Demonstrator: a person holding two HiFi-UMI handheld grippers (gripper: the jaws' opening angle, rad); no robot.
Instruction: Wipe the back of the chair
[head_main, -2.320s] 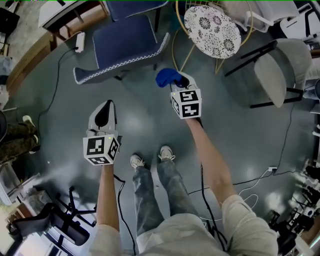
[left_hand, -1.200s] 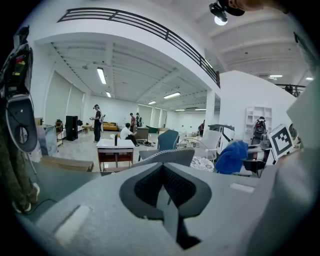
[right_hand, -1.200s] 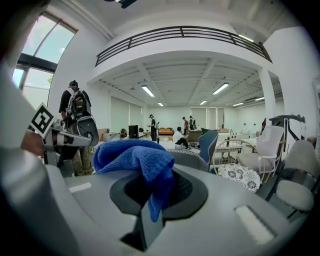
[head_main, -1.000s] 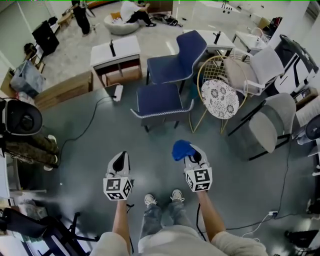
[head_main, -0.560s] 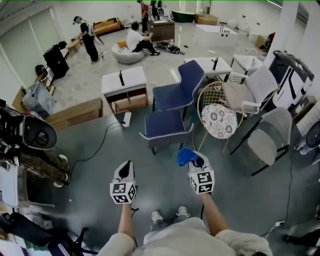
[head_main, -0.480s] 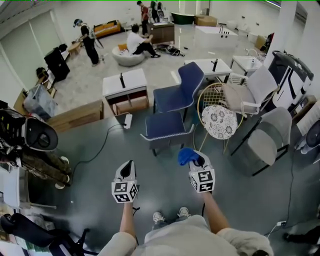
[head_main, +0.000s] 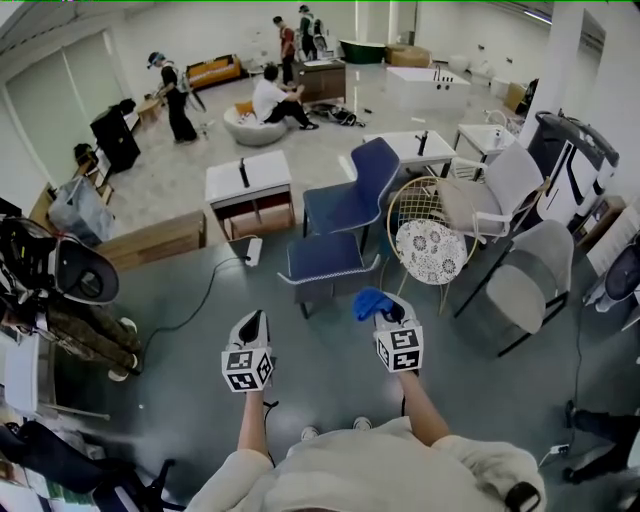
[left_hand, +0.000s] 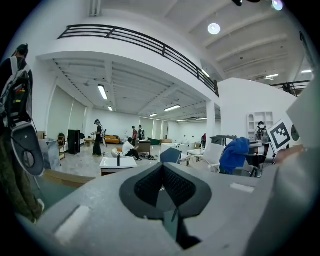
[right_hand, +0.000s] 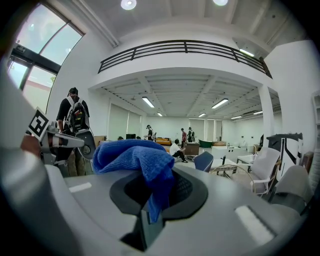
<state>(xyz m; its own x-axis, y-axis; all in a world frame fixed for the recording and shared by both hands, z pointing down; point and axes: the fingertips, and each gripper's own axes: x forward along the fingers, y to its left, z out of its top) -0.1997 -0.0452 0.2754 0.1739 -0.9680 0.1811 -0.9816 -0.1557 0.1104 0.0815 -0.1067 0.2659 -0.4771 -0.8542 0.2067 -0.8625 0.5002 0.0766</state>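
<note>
In right gripper (right_hand: 159, 196), blue cloth (right_hand: 134, 156) covers jaw seam.

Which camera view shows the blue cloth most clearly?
The right gripper view: the blue cloth fills the foreground, pinched in the right tongs. The head view shows it small at those tongs' tip; the left gripper view shows it off to the right.

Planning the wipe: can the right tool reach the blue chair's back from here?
Probably not: the right tool, holding the cloth, hangs short of the blue chair, with a blue stool between.
</note>
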